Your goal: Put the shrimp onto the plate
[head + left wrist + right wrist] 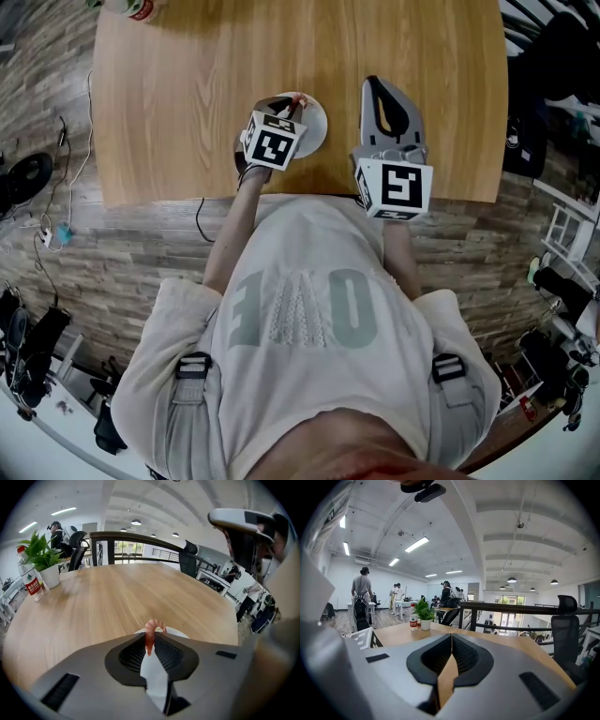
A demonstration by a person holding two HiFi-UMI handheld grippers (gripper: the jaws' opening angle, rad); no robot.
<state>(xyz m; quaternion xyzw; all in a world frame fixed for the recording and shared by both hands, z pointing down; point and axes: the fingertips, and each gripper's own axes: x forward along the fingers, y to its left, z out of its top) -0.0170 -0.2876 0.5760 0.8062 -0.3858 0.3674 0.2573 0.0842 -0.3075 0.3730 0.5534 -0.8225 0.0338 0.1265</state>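
Note:
A pink curled shrimp [151, 631] is pinched at the tips of my left gripper [150, 638], which is shut on it. Part of the shrimp sticks up above the jaws. A small white plate [181, 633] lies on the wooden table directly below. In the head view, the left gripper [292, 103] holds the shrimp [299, 99] over the plate [316, 131], near the table's front edge. To the right of the plate, my right gripper [376, 86] is shut with nothing in it. The right gripper view shows its jaws [451, 638] pressed together, pointing out level over the table.
A potted plant [43, 558] and a red-labelled bottle [31, 579] stand at the table's far left corner. The table's front edge [187, 199] runs just in front of the person's body. Black office chairs [189, 558] and a railing lie beyond the far side.

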